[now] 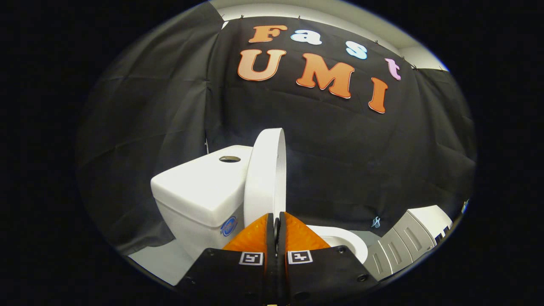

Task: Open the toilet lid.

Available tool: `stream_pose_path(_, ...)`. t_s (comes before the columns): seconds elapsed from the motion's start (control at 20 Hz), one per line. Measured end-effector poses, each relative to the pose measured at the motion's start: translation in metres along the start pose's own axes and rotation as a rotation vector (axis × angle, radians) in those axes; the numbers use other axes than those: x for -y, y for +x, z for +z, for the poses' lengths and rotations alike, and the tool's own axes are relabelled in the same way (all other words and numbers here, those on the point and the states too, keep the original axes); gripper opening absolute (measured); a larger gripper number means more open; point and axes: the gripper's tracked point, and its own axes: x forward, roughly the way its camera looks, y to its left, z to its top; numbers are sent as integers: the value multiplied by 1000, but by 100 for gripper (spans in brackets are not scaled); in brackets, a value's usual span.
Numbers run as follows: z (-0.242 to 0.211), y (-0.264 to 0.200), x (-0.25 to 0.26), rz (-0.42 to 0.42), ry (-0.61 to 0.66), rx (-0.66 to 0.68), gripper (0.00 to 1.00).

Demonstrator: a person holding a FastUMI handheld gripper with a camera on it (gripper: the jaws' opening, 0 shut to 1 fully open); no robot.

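white toilet lid (265,174) stands upright, edge-on beyond the closed gripper (276,225).

The hand-held gripper (276,221) points forward and level, its two orange fingers (254,236) pressed together so that just a thin dark seam runs between them. Nothing sits between the tips. Each black finger base carries a square black-and-white marker.

White toilet lid (265,174) raised upright.
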Motion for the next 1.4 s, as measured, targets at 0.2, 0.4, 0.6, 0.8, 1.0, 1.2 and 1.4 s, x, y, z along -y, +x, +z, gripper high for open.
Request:
stream_pose_path(0.2, 2, 2, -7, 12, -3, -2, 8)
stream_pose_path(0.4, 4, 1, -12, -19, -69, 7, 8)
stream_pose_path(0.6, 1, 3, -11, -10, -60, -7, 9)
stream_pose_path(0.8, -1, -1, -15, 26, -63, -14, 29)
stream_pose_path(1.0, -4, -3, -20, 61, -57, -33, 72)
stream_pose_path(1.2, 11, -10, -13, 68, -54, 5, 97)
stream_pose_path(1.4, 29, -19, 9, 79, -37, 37, 97)
